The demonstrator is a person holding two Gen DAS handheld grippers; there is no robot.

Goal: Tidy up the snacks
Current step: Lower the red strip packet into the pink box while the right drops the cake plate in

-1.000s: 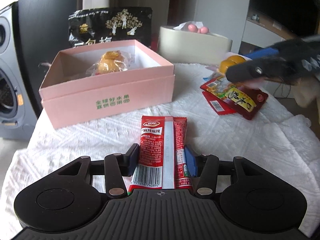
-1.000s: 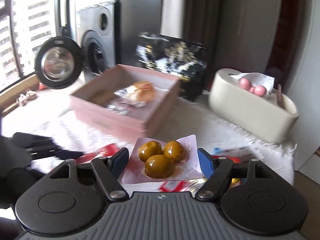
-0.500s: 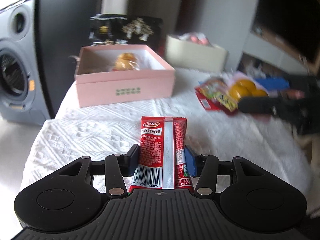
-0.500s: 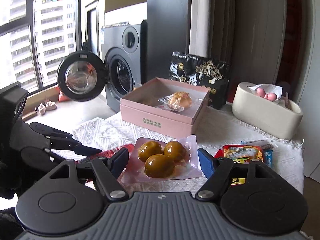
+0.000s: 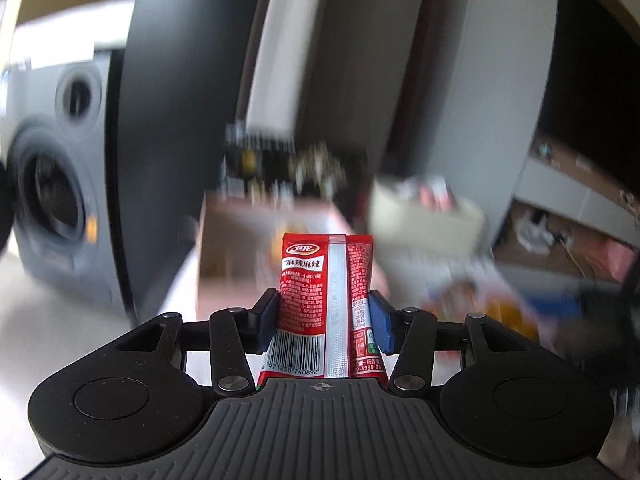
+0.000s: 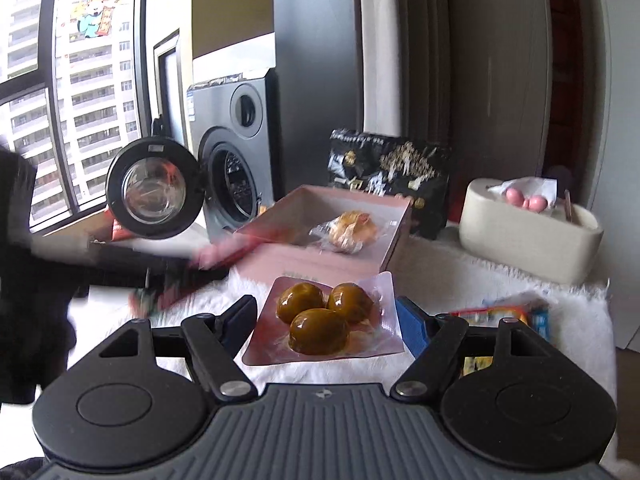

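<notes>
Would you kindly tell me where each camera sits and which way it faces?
Left wrist: on the left claw, looking forward at its red snack packet and a blurred pink box.
Right wrist: on the right claw, facing its egg packet, the pink box and washing machine.
Both show the pink box and black bag.
</notes>
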